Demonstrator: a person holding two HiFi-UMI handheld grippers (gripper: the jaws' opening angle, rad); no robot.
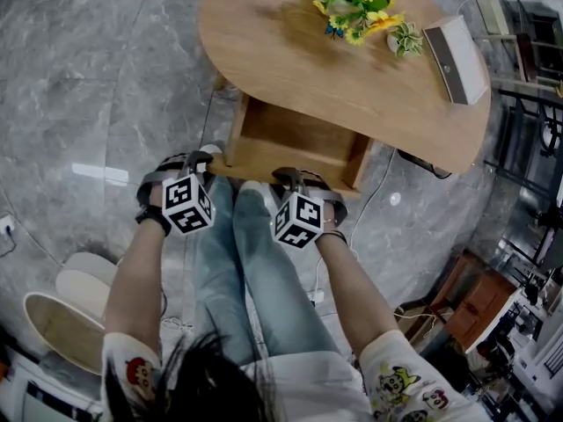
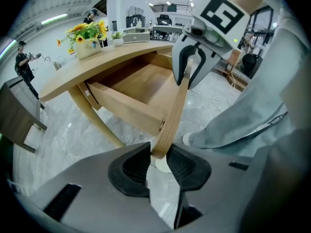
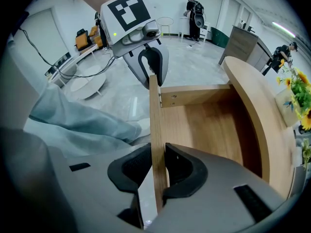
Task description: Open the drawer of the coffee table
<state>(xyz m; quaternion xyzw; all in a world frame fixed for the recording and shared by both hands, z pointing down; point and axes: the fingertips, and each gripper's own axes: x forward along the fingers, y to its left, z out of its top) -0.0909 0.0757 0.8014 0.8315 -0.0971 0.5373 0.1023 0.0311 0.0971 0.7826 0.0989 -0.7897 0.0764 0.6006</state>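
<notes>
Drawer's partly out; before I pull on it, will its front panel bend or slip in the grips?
Likely stiff: the front panel is a thick wooden board. Its faces look smooth, so the left hand-held gripper and right hand-held gripper could slide along it. The drawer looks empty, so probably light.

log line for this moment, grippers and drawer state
left gripper: shut on drawer front | right gripper: shut on drawer front | drawer: pulled out of coffee table, looks empty
</notes>
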